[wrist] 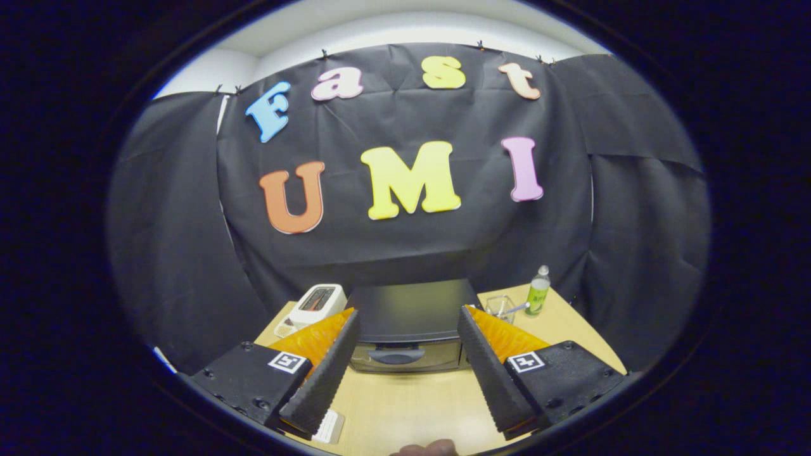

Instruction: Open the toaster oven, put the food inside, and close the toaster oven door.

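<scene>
Plainly, toaster oven (408, 335): it stood on the wooden surface (405, 405) just ahead of the fingers, framed between them, against the booth's cloth wall.
Door: it looked shut, its handle (396, 356) across the front; what was behind the glass could not be made out.
Food: none could be picked out on the surface, nor between the fingers.
Stage: a shut door with no food in sight fitted either a closed oven waiting to be opened or food already inside and the door closed again; this moment did not settle which.
Tool (405, 370): its fingers were spread wide, pinching nothing, hanging above the surface short of the door.
White toaster (318, 304): beside the oven's left, slots facing up.
Clear glass (500, 307): to the oven's right, a stick-like thing leaning in it.
Bottle (538, 291): just beyond the glass, capped, greenish.
</scene>
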Motion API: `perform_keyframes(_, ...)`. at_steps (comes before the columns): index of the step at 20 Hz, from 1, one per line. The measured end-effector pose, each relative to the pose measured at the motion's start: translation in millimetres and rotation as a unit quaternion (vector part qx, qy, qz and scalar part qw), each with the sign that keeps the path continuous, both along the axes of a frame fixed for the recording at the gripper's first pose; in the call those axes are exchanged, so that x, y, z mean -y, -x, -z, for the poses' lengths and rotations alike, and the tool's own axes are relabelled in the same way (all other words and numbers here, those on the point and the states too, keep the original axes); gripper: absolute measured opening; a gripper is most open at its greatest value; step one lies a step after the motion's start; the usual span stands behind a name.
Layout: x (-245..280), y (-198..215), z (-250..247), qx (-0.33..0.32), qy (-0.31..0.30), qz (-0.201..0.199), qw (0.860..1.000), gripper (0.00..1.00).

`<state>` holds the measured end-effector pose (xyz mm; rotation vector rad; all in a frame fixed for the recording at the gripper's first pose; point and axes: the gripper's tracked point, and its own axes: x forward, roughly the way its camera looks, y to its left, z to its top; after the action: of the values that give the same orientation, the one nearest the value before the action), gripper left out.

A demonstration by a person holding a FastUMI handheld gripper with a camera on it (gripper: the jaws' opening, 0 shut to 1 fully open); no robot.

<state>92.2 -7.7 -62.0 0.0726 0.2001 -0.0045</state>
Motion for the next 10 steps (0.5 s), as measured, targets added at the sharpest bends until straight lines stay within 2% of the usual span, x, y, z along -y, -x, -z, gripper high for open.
perform_keyframes(5,7,44,-47,0.058,0.026,0.023,0.998,1.0)
perform_keyframes(10,10,82,-53,0.084,0.017,0.039,0.996,1.0)
